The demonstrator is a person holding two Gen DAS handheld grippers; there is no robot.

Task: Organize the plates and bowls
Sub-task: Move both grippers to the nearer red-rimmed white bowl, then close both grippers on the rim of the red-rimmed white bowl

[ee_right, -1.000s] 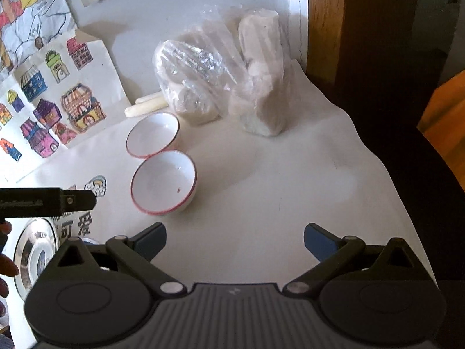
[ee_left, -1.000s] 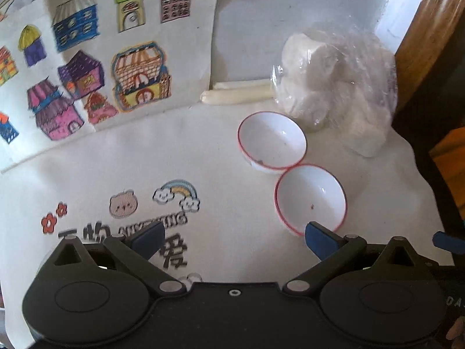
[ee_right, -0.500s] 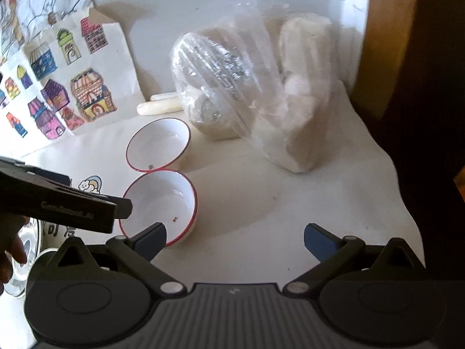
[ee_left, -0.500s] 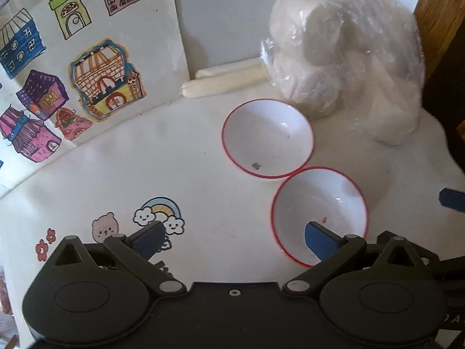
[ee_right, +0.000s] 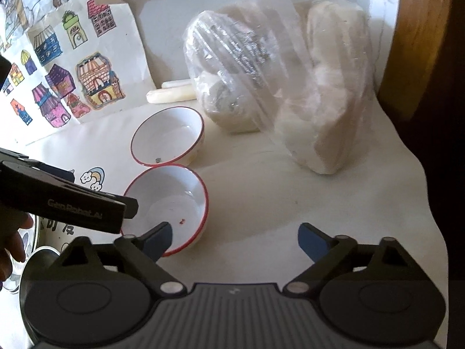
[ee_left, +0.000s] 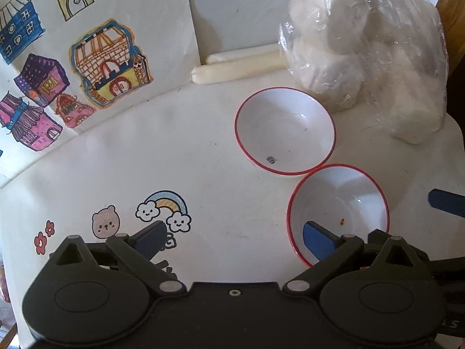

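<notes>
Left wrist view: left gripper (ee_left: 235, 237) jaws wide apart, holding nothing. Near bowl (ee_left: 345, 200) sits under its right finger; far bowl (ee_left: 284, 131) just ahead, rims touching. Bag (ee_left: 369, 55) beyond (white lumps inside).

Right wrist view: right gripper (ee_right: 235, 238) jaws apart, empty. Near bowl (ee_right: 177, 200) at its left finger, far bowl (ee_right: 168, 136) ahead-left.

1. My left gripper (ee_left: 235, 240) is spread wide at the frame's bottom.
2. My right fingertip (ee_left: 318, 240) overlaps the near bowl (ee_left: 343, 203).
3. The far bowl (ee_left: 284, 129) touches it, above.
</notes>
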